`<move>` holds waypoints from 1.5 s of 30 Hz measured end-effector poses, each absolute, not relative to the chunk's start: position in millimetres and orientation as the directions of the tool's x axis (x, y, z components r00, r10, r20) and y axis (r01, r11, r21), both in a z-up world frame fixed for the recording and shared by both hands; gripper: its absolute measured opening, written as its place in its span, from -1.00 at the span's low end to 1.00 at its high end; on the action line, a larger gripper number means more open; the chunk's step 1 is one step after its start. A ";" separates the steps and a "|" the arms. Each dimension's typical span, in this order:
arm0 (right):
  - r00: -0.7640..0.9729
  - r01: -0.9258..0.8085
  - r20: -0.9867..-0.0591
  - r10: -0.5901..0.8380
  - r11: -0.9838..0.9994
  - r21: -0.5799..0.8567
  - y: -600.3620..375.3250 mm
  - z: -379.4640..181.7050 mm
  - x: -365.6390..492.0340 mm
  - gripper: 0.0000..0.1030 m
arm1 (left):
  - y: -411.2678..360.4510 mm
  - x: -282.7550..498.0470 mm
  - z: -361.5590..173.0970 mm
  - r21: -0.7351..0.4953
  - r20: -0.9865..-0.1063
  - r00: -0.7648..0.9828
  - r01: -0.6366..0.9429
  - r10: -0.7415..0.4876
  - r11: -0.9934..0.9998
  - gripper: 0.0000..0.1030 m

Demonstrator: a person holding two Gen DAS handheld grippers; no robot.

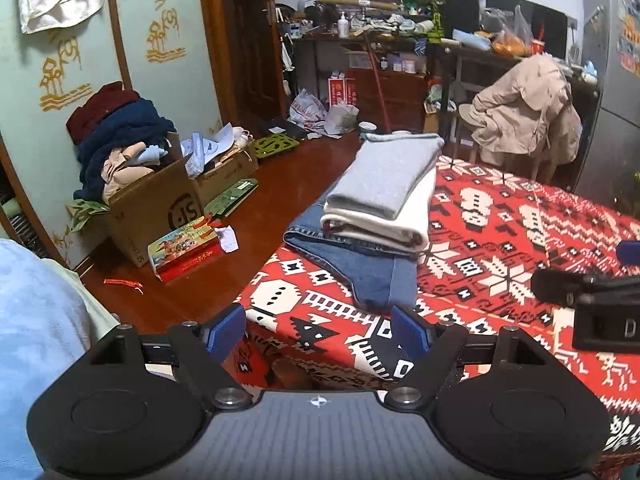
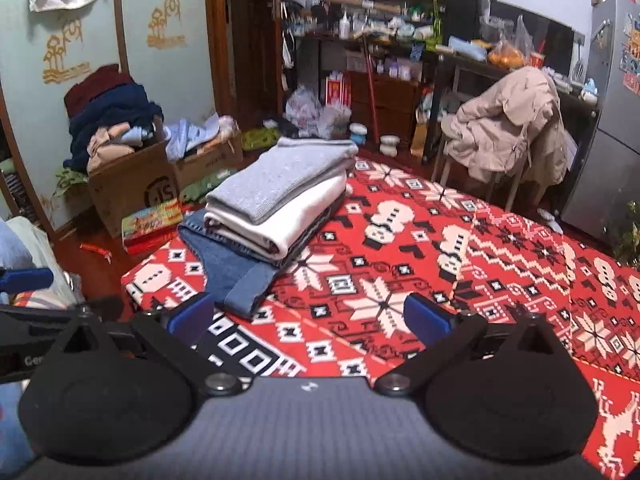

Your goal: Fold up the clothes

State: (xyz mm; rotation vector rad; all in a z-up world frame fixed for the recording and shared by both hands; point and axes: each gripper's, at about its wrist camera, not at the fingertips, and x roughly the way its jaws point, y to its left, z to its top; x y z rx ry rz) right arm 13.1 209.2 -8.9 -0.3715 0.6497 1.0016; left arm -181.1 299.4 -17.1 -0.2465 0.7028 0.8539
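Note:
A stack of folded clothes lies on the red patterned tablecloth (image 1: 500,240) near its left edge: a grey garment (image 1: 388,172) on top, a white one (image 1: 404,216) under it, blue jeans (image 1: 368,264) at the bottom. The same stack shows in the right wrist view: grey (image 2: 276,176), white (image 2: 288,220), jeans (image 2: 232,268). My left gripper (image 1: 318,330) is open and empty, hovering over the table's near left corner, short of the jeans. My right gripper (image 2: 310,316) is open and empty above the cloth (image 2: 460,264), to the right of the stack.
A cardboard box (image 1: 156,204) heaped with unfolded clothes (image 1: 120,136) stands on the wooden floor at left. A chair draped with a beige coat (image 1: 524,112) stands behind the table. A fridge (image 1: 612,80) is at far right. Cluttered shelves (image 1: 392,20) line the back wall.

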 end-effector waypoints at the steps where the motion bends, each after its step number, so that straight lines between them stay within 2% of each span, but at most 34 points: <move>1: 0.362 -0.875 -0.668 0.650 0.483 -0.004 210.2 -4.4 11.4 0.98 | 298.3 -182.5 -13.3 0.073 -0.651 0.444 -0.771 0.616 0.632 0.53; 3: 0.340 -0.894 -0.681 0.648 0.448 -0.019 211.6 3.9 7.0 0.98 | 296.0 -186.4 -5.3 0.066 -0.635 0.440 -0.788 0.635 0.612 0.54; 6: 0.382 -0.878 -0.673 0.634 0.477 -0.050 210.7 13.3 1.2 0.99 | 298.0 -189.2 3.0 0.026 -0.673 0.441 -0.788 0.594 0.615 0.56; 8: 0.389 -0.868 -0.676 0.626 0.495 -0.041 210.1 17.2 1.4 0.98 | 298.4 -188.3 5.3 0.029 -0.689 0.421 -0.797 0.589 0.604 0.68; 13: 0.388 -0.857 -0.688 0.614 0.515 -0.024 208.5 24.4 1.9 0.98 | 293.7 -187.4 7.8 0.048 -0.706 0.390 -0.806 0.591 0.590 0.72; 45: 0.350 -0.872 -0.719 0.601 0.489 -0.015 210.2 21.8 -6.2 0.98 | 291.0 -190.9 13.7 0.044 -0.697 0.389 -0.815 0.602 0.578 0.72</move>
